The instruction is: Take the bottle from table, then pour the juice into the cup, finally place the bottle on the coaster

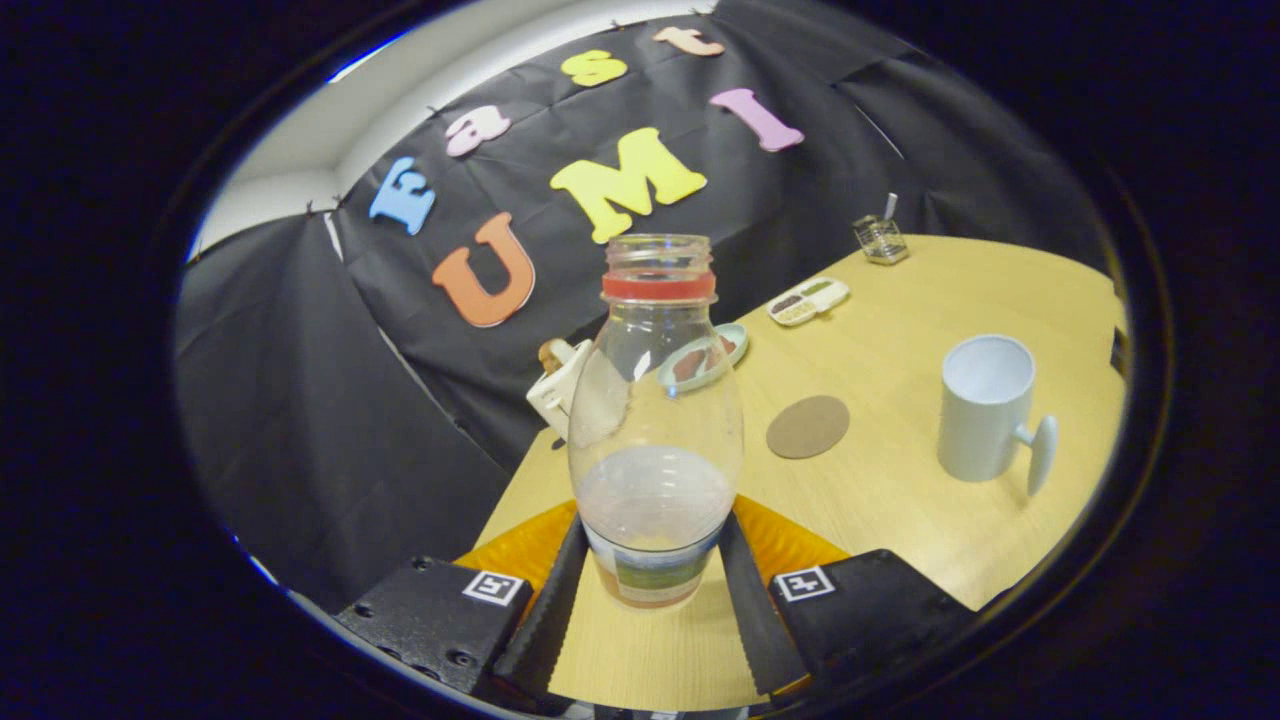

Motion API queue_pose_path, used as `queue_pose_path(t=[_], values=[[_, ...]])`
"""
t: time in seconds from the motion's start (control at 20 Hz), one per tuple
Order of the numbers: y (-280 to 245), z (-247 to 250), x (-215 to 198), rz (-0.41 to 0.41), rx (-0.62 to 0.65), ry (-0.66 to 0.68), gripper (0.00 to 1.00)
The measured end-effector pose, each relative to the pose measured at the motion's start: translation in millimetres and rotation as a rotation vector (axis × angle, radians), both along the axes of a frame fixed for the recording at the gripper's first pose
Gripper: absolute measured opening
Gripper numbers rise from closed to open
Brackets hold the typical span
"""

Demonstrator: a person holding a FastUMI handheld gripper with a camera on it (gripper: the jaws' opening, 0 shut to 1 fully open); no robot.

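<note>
Low in the centre of the frame, the gripper (652, 590) has its two black, ridged fingers (548, 610) closed against the lower sides of the bottle (655, 430), one on each flank at the labelled base. That bottle is clear plastic, uncapped, with a red ring below its open neck; it stands roughly upright in the frame, and a pale cloudy liquid fills only its lower part. Its bottom looks lifted slightly off the wooden table (900, 500), though the fisheye makes that hard to judge.

To the right of the bottle, a round brown coaster (808, 426) lies flat on the table. Further right, well apart from the coaster, stands the white cup (986, 408), its handle turned toward the lower right.

Behind the bottle, partly seen through it, sits a small plate (722, 350). Beyond that lie a white divided tray (808, 300) and, near the table's far edge at upper right, a small wire holder (881, 238). A white object (556, 390) sits at the table's left corner.
</note>
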State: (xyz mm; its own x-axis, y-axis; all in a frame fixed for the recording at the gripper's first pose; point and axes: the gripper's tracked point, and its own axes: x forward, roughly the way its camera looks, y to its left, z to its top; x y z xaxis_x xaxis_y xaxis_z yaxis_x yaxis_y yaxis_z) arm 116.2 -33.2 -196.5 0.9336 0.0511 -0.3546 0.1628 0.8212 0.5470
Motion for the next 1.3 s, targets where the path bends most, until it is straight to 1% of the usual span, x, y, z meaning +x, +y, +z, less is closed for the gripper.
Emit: queue_pose_path(t=[0.2,0.35,0.65,0.95,1.1,1.3], values=[[-23.2,-6.7,2.9,-0.05,0.172,-0.004,0.76],[-30.8,-0.7,8.6,-0.062,0.321,-0.032,0.76],[-33.4,10.9,12.6,-0.091,0.536,-0.088,0.75],[-32.8,24.6,27.0,-0.109,0.684,-0.109,0.75],[-30.3,25.7,27.4,-0.115,0.713,-0.101,0.75],[-30.0,34.9,31.3,-0.126,0.793,-0.12,0.75]])
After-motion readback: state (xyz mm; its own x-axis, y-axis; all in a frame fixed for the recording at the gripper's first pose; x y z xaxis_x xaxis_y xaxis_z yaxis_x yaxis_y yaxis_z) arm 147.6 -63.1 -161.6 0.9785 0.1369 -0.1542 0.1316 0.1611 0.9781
